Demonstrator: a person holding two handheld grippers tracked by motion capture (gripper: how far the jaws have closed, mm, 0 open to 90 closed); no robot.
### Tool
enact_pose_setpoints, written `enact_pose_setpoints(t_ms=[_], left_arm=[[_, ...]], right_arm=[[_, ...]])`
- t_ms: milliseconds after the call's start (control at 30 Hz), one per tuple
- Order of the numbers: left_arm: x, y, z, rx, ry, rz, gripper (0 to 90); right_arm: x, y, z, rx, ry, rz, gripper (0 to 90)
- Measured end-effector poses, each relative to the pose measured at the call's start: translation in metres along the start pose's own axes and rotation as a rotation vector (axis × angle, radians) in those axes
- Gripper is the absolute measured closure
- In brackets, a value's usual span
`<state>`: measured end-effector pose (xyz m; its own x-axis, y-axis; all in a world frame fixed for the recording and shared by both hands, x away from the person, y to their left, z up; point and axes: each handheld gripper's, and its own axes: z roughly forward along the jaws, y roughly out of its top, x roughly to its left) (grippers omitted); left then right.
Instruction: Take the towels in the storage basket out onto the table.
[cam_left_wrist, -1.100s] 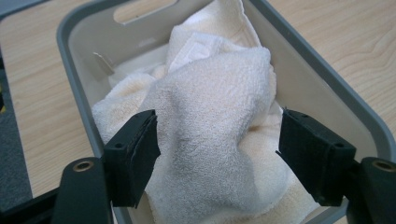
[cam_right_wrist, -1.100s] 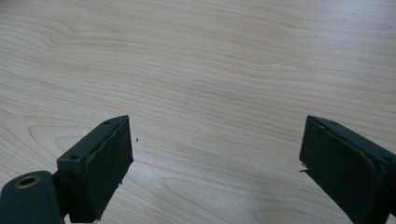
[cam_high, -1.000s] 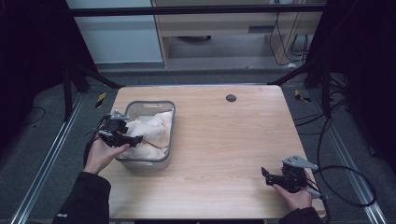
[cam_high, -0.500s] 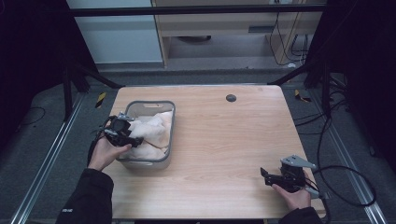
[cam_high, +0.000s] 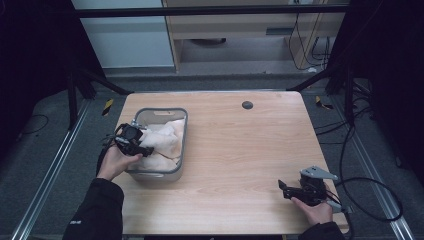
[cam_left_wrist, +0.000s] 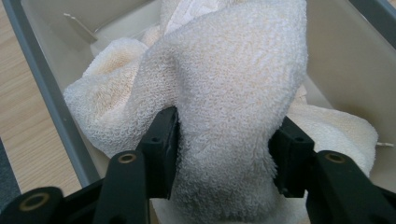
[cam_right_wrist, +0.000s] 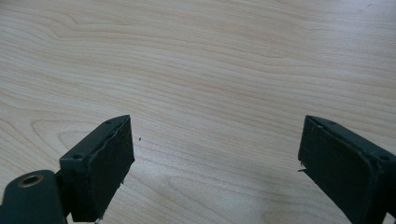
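A cream terry towel (cam_high: 165, 142) lies bunched in a grey plastic bin (cam_high: 159, 175) on the left side of the wooden table (cam_high: 240, 150). At the bin's left rim my left gripper (cam_high: 145, 149) reaches in. In the left gripper view its jaws press on both sides of a raised fold of the towel (cam_left_wrist: 233, 70), so my left gripper (cam_left_wrist: 225, 135) is shut on it. My right gripper (cam_high: 281, 186) rests low near the table's front right corner. In the right gripper view my right gripper (cam_right_wrist: 215, 140) is open wide over bare wood (cam_right_wrist: 210, 56).
A small dark round spot (cam_high: 247, 105) sits near the table's far edge. Metal frame rails run along both sides of the table. Cables trail on the floor at the right (cam_high: 370, 195).
My left gripper has shifted slightly right, further into the bin and onto the towel. The right gripper has stayed in place.
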<state>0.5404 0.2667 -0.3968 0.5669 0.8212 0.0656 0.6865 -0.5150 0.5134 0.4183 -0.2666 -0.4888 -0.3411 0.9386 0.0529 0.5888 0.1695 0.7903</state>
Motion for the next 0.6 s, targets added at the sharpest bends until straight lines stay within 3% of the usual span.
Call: enact_pose_setpoints(t_ms=[267,600], left_arm=[[0.001,0.001,0.000,0.016,0.007,0.009,62.6],[0.002,0.006,-0.011,0.006,0.014,0.002,66.0]], right_arm=[[-0.001,0.000,0.001,0.004,0.001,-0.003,10.6],[-0.001,0.001,0.000,0.005,0.004,0.003,10.7]])
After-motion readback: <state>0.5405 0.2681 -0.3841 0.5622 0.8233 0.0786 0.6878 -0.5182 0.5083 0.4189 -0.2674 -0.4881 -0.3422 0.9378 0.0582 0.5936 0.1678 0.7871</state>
